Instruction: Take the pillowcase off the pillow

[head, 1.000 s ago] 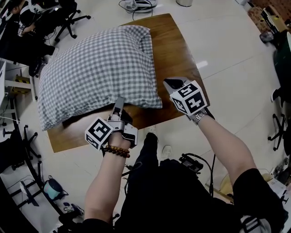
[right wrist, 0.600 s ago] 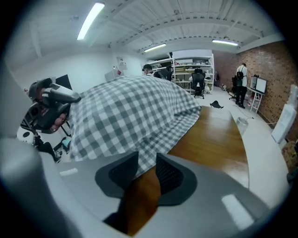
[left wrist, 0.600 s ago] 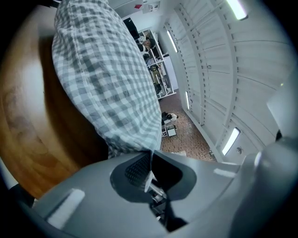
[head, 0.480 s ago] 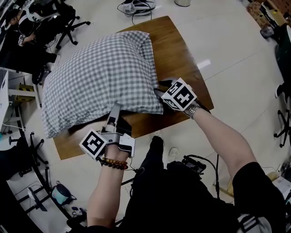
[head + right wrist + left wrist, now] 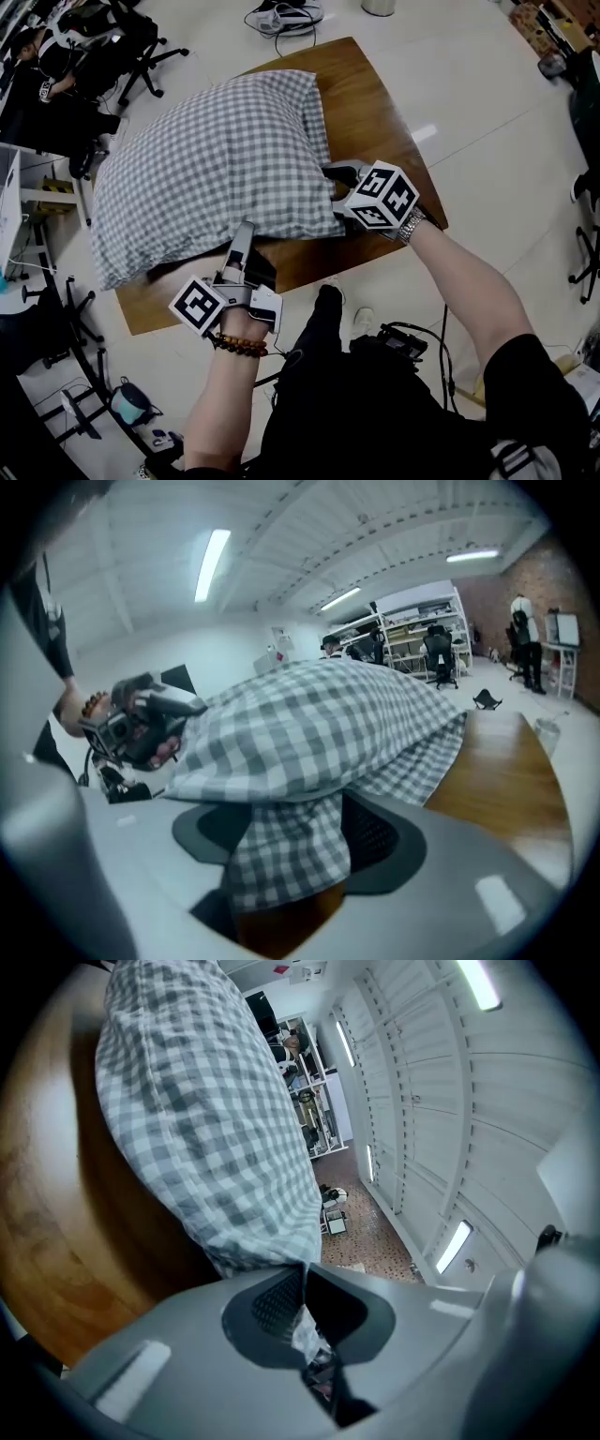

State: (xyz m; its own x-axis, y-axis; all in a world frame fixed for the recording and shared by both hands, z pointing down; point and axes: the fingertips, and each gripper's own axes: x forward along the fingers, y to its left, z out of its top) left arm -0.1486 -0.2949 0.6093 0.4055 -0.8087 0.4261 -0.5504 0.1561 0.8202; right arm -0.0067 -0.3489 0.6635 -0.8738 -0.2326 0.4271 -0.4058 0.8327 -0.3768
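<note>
Well, starting at the left of the head view, we saw the left tongs (image 5: 243, 234) at about seven o'clock of the pillowcase (image 5: 211, 155). They pointed up toward twelve, with their tips tucked under its near edge. The left marker cube (image 5: 199, 306) sat just behind them, and a bead bracelet (image 5: 239, 345) ringed the wrist below. In the left gripper view those tongs (image 5: 302, 1277) were closed tight on a thin fold of the checked cloth. The fold ran up from between the pads into the bulk of the case at eleven o'clock.

The pillowcase, in grey and white checks, lay on the wooden bench (image 5: 370, 108) with the pillow (image 5: 178, 178) still inside it, covering the bench's left side and middle. Bare wood showed at two o'clock and in a strip along the near edge at six.

At four o'clock of the pillowcase we found the right tongs (image 5: 336, 192), pointing toward nine at the case's near right corner. The right marker cube (image 5: 382, 195) sat on top of them and a wristwatch (image 5: 410, 225) just behind. In the right gripper view the jaws of these tongs (image 5: 291, 841) stood wide apart, and they had just been opening. The corner flap of checked cloth hung loose between them, not pinched. Beyond it the swollen case rose at twelve o'clock, with bench wood at three.
</note>
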